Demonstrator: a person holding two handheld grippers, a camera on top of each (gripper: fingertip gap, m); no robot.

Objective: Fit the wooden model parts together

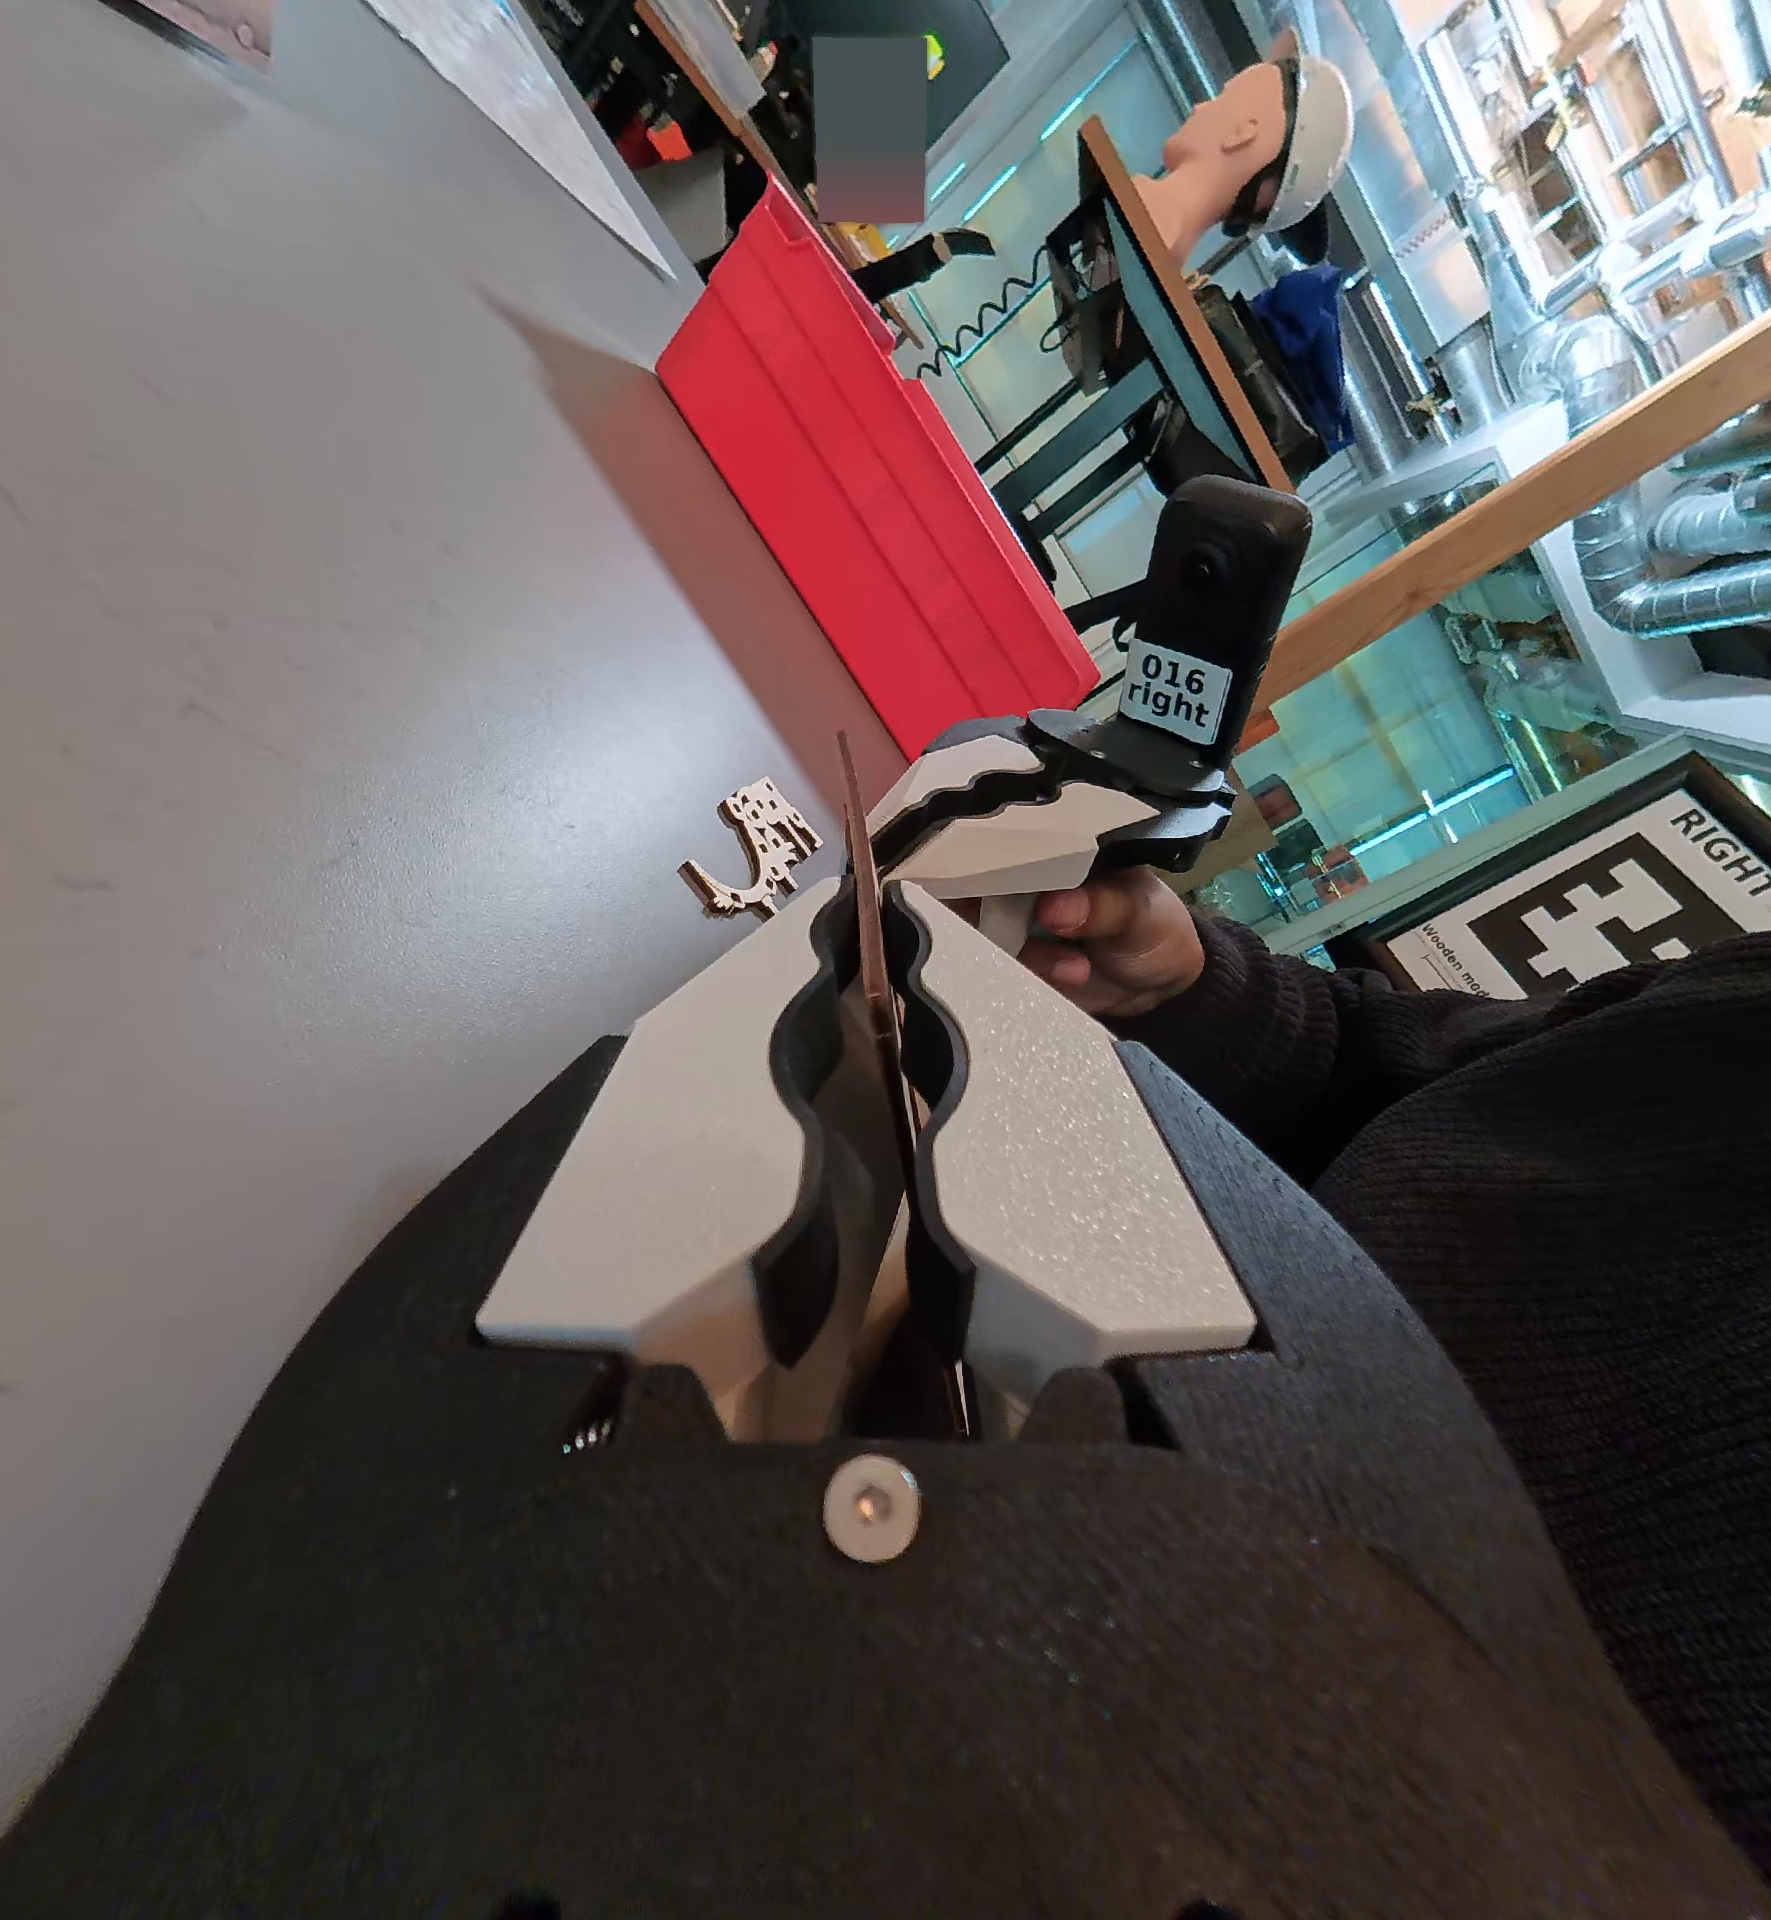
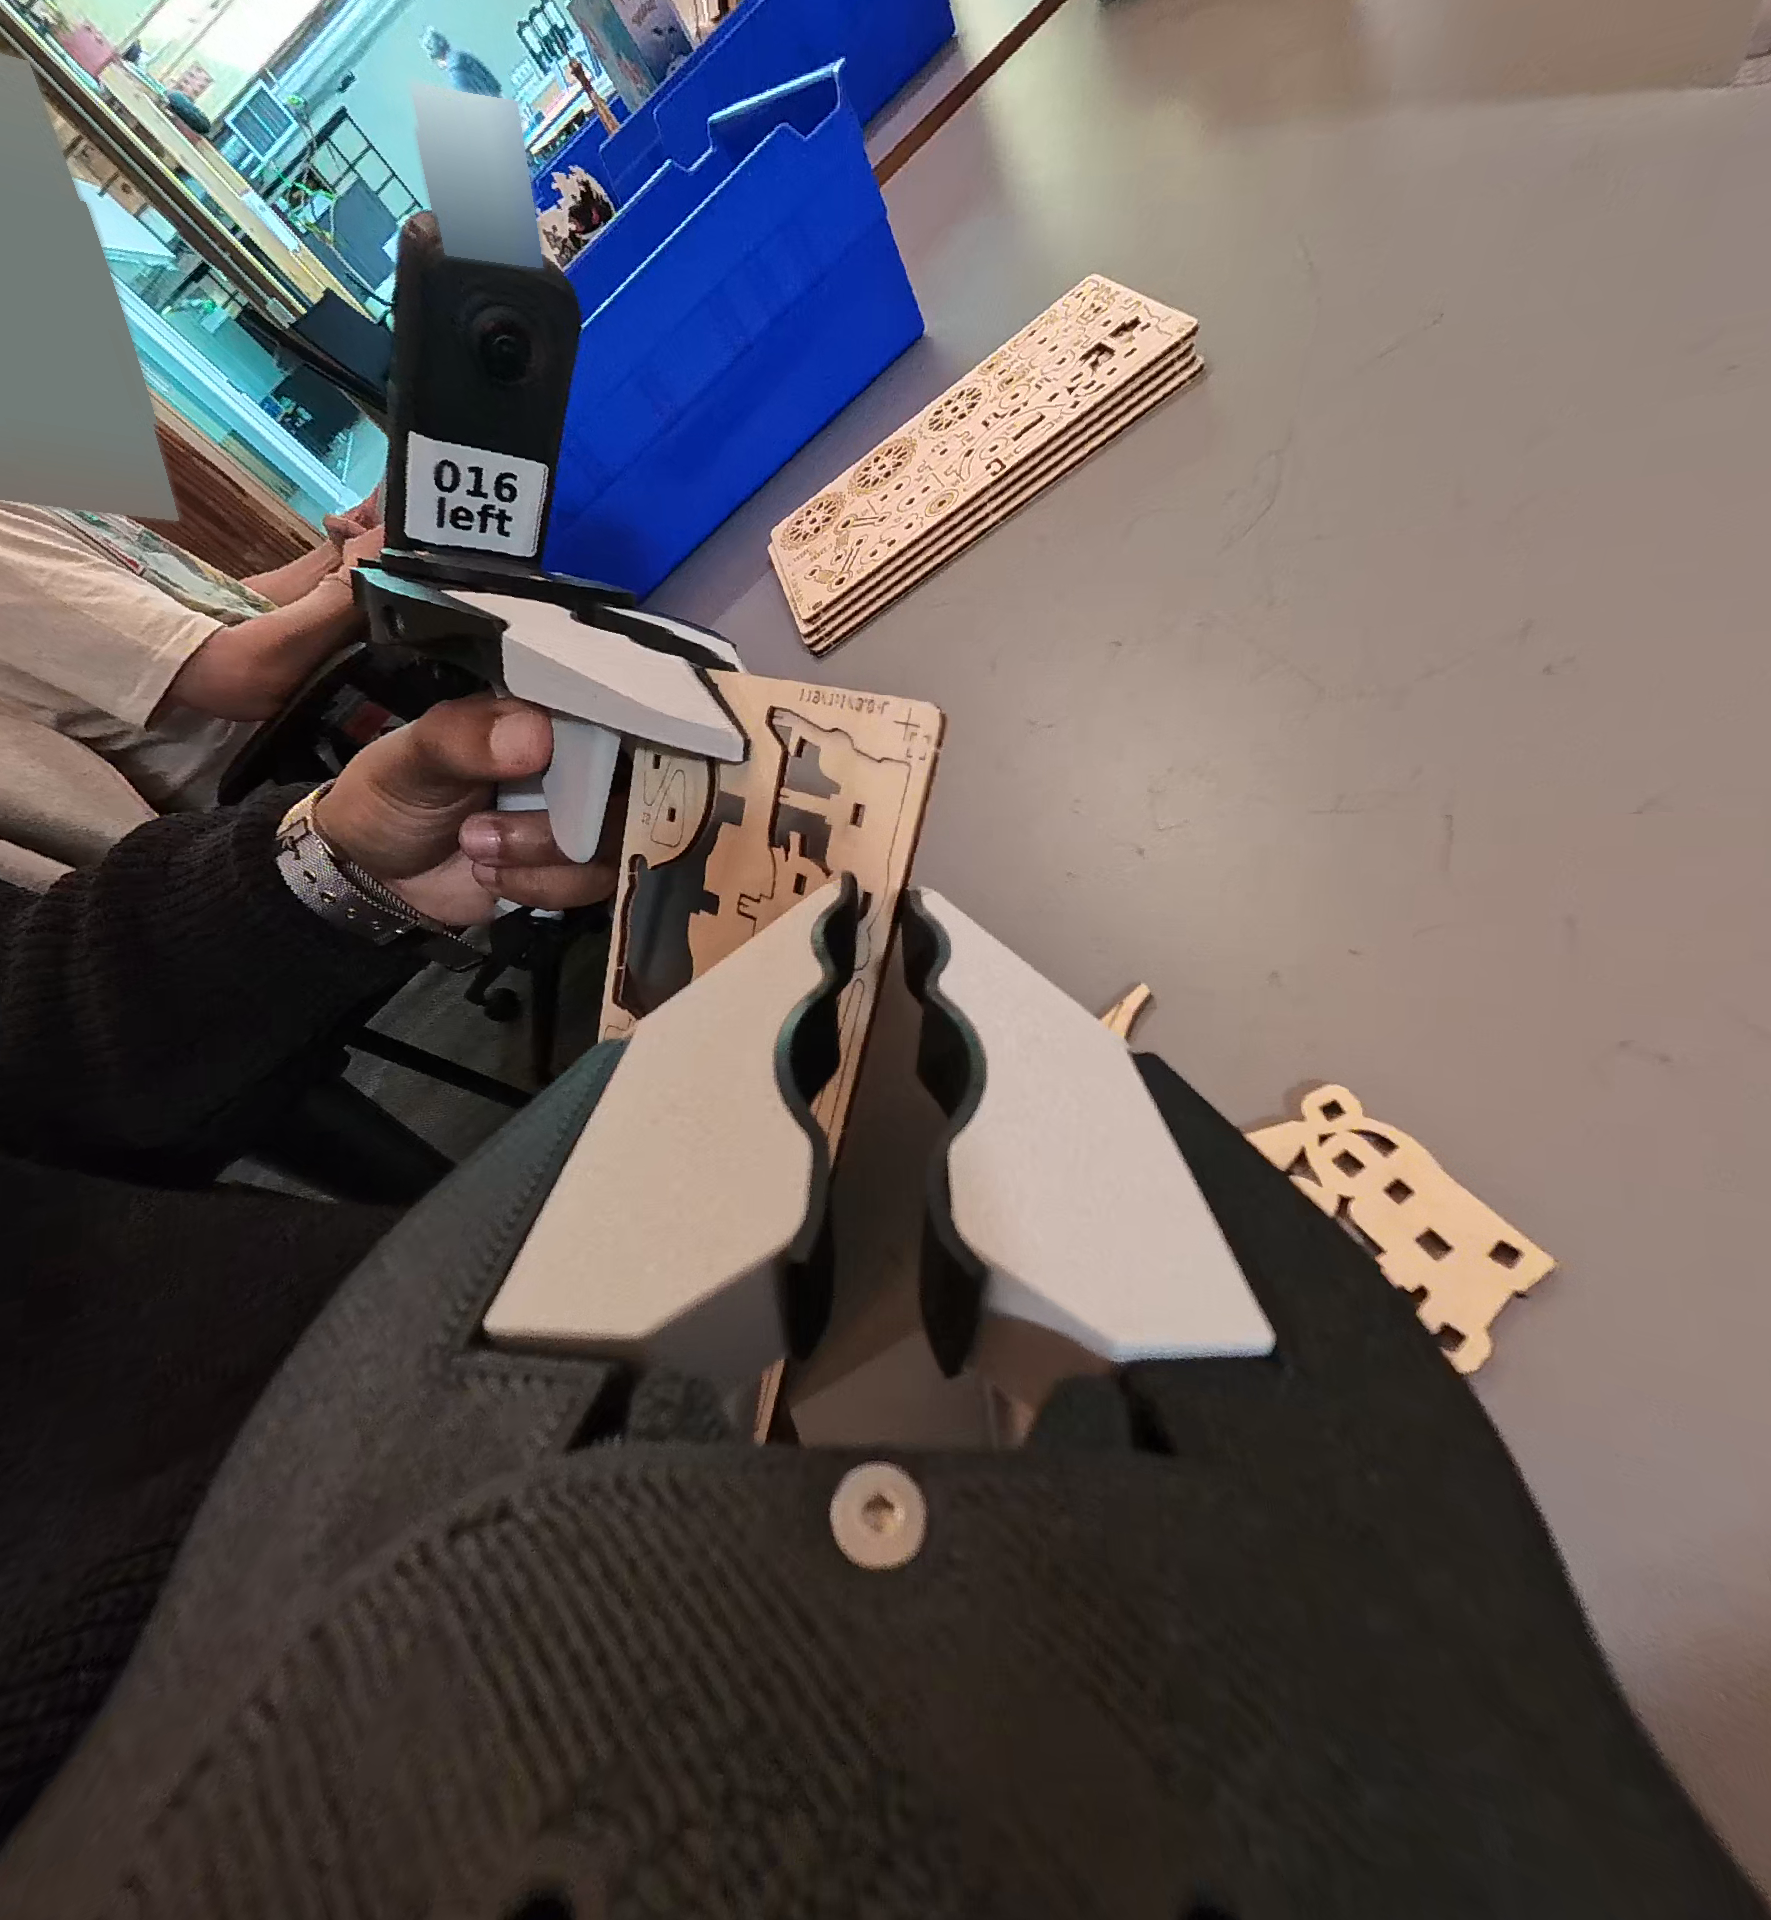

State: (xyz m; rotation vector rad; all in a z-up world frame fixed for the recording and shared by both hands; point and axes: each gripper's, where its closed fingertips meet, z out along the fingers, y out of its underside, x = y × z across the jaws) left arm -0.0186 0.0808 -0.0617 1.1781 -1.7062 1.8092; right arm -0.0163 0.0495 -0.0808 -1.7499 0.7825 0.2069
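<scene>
A thin laser-cut wooden sheet (image 2: pixel 819 790) with several parts punched out is held upright above the grey table (image 2: pixel 1483 727). My left gripper (image 1: pixel 868 899) is shut on it; the sheet (image 1: pixel 857 831) shows edge-on between the fingers. My right gripper (image 2: pixel 876 899) is shut on the sheet's near edge. The left gripper (image 2: pixel 725 727) also shows in the right wrist view, clamped on the sheet's upper left corner. The right gripper (image 1: pixel 891 831) shows in the left wrist view, closed on the far side of the sheet. A loose wooden cut-out part (image 2: pixel 1400 1226) lies on the table; it also shows in the left wrist view (image 1: pixel 756 852).
A stack of uncut wooden sheets (image 2: pixel 995 457) lies farther out on the table, beside a blue bin (image 2: pixel 735 343). A red bin (image 1: pixel 860 499) stands behind the grippers. A small wooden sliver (image 2: pixel 1130 1008) lies near my right fingers. A seated person (image 2: pixel 81 623) is off the table's edge. There is about 5 centimetres between the tips of the two grippers.
</scene>
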